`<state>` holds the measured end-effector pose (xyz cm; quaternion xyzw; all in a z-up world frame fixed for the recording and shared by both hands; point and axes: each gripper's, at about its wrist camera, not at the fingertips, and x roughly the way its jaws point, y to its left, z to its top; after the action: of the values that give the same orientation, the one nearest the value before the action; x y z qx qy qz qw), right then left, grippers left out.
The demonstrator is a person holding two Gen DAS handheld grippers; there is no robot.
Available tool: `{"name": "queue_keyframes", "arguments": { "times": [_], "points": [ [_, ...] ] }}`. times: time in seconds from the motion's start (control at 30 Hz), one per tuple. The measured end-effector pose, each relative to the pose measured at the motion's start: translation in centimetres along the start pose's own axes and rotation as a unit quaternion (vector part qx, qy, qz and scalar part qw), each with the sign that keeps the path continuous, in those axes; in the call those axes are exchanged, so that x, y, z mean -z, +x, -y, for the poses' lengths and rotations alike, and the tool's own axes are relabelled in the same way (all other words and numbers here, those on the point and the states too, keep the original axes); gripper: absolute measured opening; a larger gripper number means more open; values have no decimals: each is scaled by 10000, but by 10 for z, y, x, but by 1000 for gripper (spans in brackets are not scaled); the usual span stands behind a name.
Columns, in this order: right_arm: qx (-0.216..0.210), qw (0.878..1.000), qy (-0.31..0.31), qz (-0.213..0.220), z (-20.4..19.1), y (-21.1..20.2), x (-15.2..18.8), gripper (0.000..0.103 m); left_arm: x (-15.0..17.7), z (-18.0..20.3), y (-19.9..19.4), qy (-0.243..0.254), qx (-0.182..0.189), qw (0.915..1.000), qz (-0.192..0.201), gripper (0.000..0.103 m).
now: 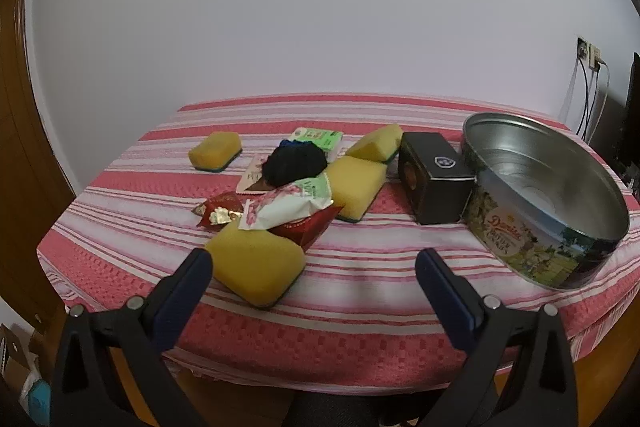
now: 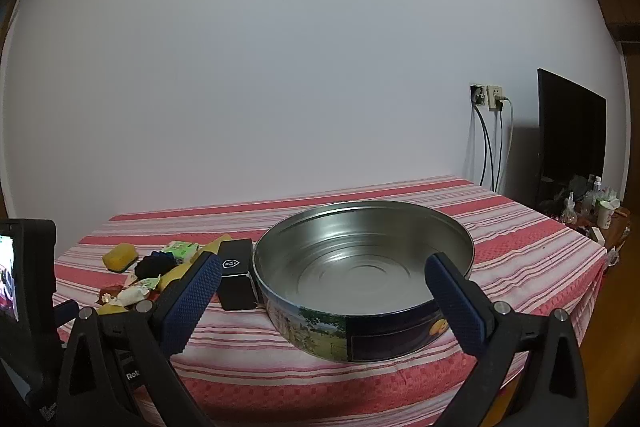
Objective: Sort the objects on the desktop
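A pile of objects lies on the red-striped tablecloth (image 1: 360, 331): several yellow sponges, the nearest (image 1: 256, 271) by the front edge, red (image 1: 220, 213) and white (image 1: 288, 207) snack packets, a dark cloth ball (image 1: 294, 165), a green packet (image 1: 318, 137) and a black box (image 1: 434, 177). An open, empty round cookie tin (image 1: 548, 223) stands at the right. My left gripper (image 1: 314, 265) is open and empty, just in front of the nearest sponge. My right gripper (image 2: 324, 271) is open and empty, in front of the tin (image 2: 360, 327). The black box (image 2: 236, 277) stands left of the tin.
A white wall stands behind the table. Wall sockets with cables (image 2: 490, 99) and a dark screen (image 2: 570, 139) are at the right, with small clutter (image 2: 600, 211) below it. The left gripper's body (image 2: 28, 287) shows at the left edge of the right wrist view.
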<state>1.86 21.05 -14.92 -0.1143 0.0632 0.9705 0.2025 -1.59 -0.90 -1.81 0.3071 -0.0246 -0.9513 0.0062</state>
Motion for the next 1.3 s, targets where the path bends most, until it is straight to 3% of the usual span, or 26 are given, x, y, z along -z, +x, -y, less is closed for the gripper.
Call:
{"name": "queue_keyframes", "arguments": {
  "times": [1.3],
  "points": [
    [-278, 9994, -187, -92, -21, 17, 8, 103, -8, -10, 28, -39, -47, 9996, -280, 103]
  ]
}}
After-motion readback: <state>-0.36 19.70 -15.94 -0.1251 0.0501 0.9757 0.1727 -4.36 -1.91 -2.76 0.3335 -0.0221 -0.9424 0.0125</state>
